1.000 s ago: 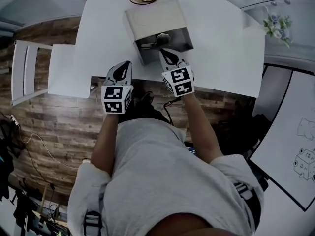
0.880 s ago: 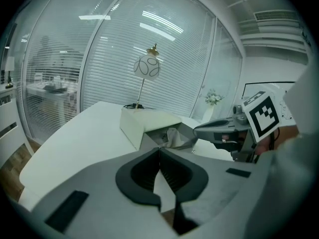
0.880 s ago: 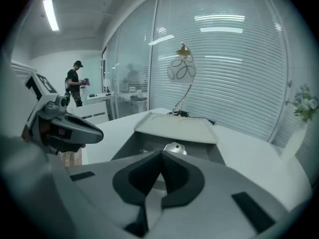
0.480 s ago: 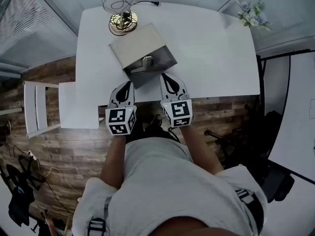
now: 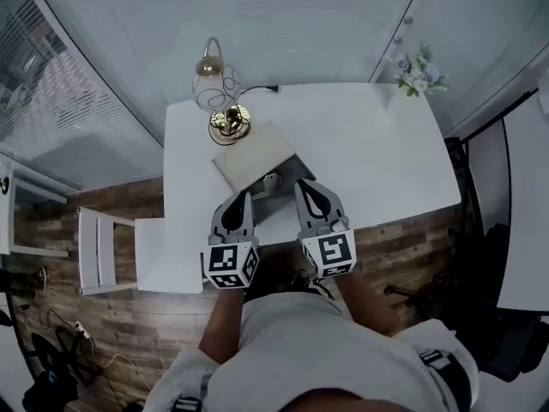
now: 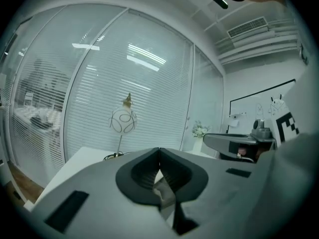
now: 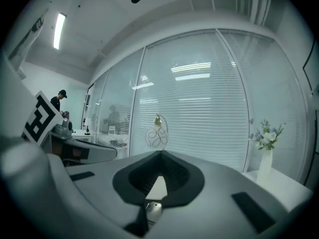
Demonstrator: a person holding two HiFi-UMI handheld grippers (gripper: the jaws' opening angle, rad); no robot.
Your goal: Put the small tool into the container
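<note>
Indistinctly oriented small tool (image 5: 271,181) inside container (image 5: 247,155)

The table (image 5: 369,144) at centre frame is smooth, matt white; the floor (image 5: 129,316) at lower left is grainy brown wood planking. The lamp (image 5: 228,125) has a glossy, brass-coloured metal base — the container (image 5: 253,154) just below it looks dull, matt grey.

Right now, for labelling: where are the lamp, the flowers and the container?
lamp (image 5: 230,124), head view, its round base.
flowers (image 5: 414,65), head view, the blossoms.
container (image 5: 253,155), head view, its pale top panel.
</note>
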